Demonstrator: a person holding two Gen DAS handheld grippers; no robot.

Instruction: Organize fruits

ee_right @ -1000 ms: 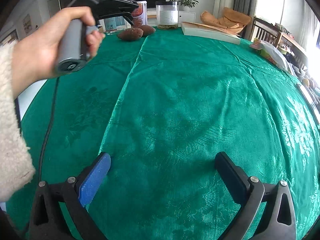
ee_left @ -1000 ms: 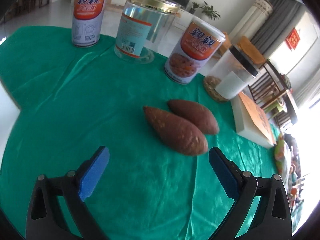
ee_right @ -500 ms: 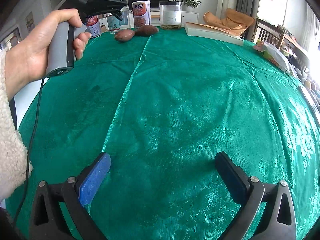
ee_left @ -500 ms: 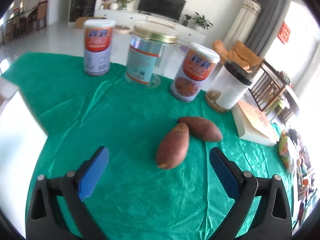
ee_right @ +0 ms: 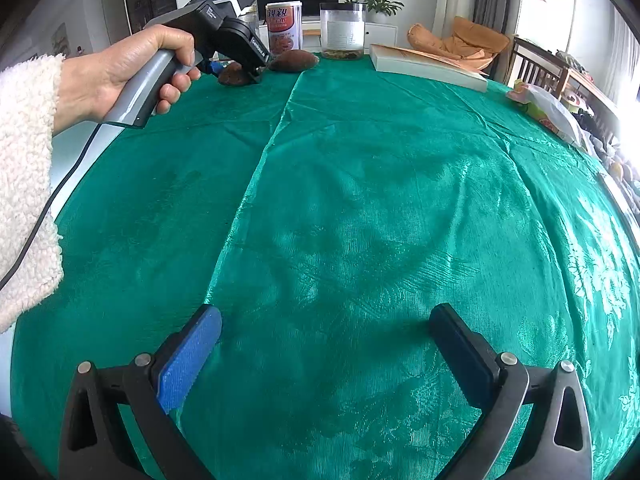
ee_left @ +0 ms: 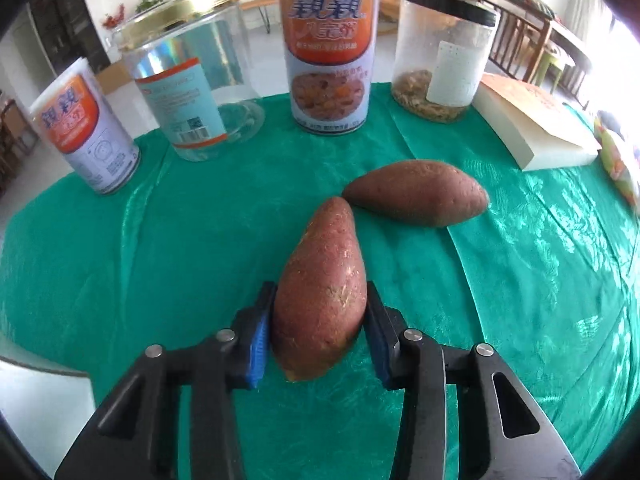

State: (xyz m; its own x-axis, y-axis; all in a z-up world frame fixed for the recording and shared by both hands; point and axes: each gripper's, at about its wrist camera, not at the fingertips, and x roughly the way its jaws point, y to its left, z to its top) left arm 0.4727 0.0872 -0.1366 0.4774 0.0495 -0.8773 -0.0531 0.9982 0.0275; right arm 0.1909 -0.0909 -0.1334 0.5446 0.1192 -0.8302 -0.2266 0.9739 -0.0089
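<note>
Two reddish-brown sweet potatoes lie on the green tablecloth. My left gripper is shut on the near sweet potato, its blue pads pressing both sides of the thick end. The second sweet potato lies just beyond, its tip touching the held one. In the right wrist view the left gripper shows at the far left on the near sweet potato, with the other one beside it. My right gripper is open and empty over bare cloth.
Behind the sweet potatoes stand two printed cans, a clear jar with a gold lid, and a black-lidded jar. A white box lies at the right. A plastic bag sits at the table's right edge.
My left gripper has moved forward and down over the near sweet potato and shut on it. The right gripper has stayed open in place.
</note>
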